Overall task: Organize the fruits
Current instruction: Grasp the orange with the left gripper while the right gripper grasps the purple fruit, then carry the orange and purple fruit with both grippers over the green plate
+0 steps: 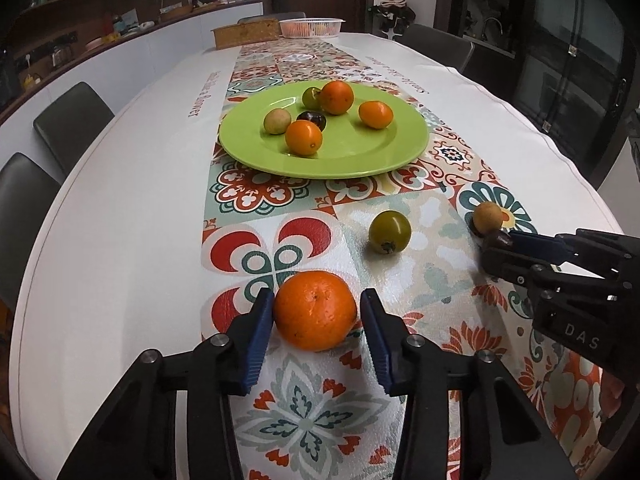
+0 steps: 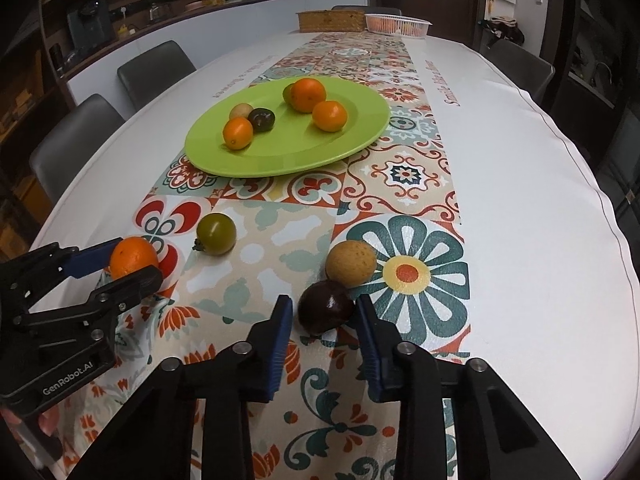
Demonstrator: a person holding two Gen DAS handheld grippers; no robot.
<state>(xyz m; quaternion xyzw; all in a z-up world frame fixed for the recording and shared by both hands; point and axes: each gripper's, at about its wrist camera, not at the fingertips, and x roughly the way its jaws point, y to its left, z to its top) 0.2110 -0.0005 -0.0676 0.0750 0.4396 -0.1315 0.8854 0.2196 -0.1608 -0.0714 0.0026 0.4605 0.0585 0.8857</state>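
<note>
A green plate (image 1: 344,156) (image 2: 340,136) sits mid-table with several fruits on it: oranges, green, tan and dark ones. My left gripper (image 1: 316,312) (image 2: 128,264) is open around a large orange (image 1: 315,310) (image 2: 133,257) that rests on the patterned runner. My right gripper (image 2: 322,312) (image 1: 498,240) is open around a dark purple fruit (image 2: 325,307) (image 1: 500,239) on the runner. A tan round fruit (image 2: 351,263) (image 1: 487,217) touches the dark fruit just beyond it. A green tomato-like fruit (image 1: 389,231) (image 2: 216,233) lies between the grippers.
A wicker box (image 1: 245,33) (image 2: 330,21) and a white basket (image 1: 312,26) (image 2: 398,24) stand at the table's far end. Grey chairs (image 1: 72,120) (image 2: 154,70) line the left side; another chair (image 1: 438,46) stands at the far right. White tablecloth flanks the runner.
</note>
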